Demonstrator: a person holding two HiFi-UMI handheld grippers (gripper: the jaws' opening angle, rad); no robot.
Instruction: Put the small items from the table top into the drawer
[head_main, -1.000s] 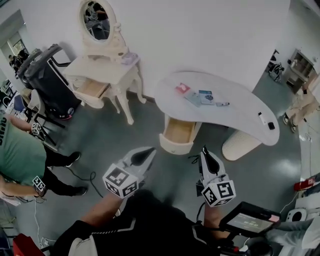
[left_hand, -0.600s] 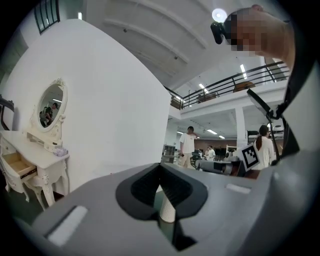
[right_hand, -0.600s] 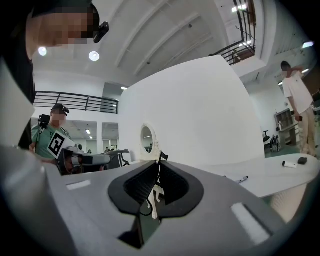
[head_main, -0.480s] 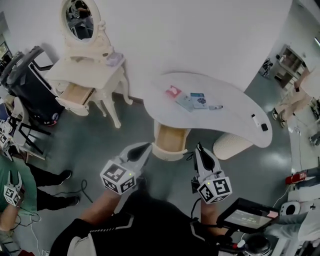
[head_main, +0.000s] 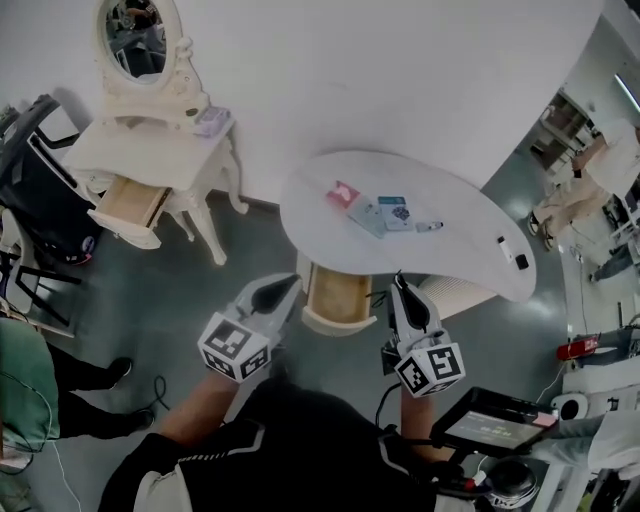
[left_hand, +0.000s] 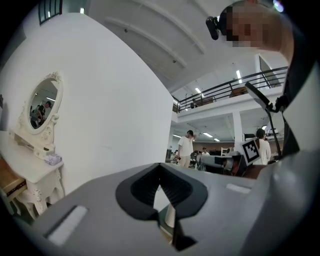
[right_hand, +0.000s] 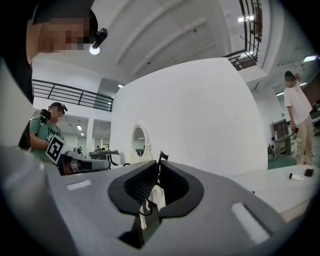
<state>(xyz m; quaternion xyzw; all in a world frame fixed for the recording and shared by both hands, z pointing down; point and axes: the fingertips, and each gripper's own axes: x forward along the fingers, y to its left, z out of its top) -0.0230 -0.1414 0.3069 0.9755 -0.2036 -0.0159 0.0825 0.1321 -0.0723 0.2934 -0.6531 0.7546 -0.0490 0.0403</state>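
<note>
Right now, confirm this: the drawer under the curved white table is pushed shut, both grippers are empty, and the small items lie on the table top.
Not shut: the head view shows the drawer under the curved white table pulled open. The left gripper and right gripper are empty, and the small items lie on the table top.

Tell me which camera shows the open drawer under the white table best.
The head view: it looks down into the open drawer under the white table. The right gripper view shows only the table top; the left gripper view doesn't show it clearly.
</note>
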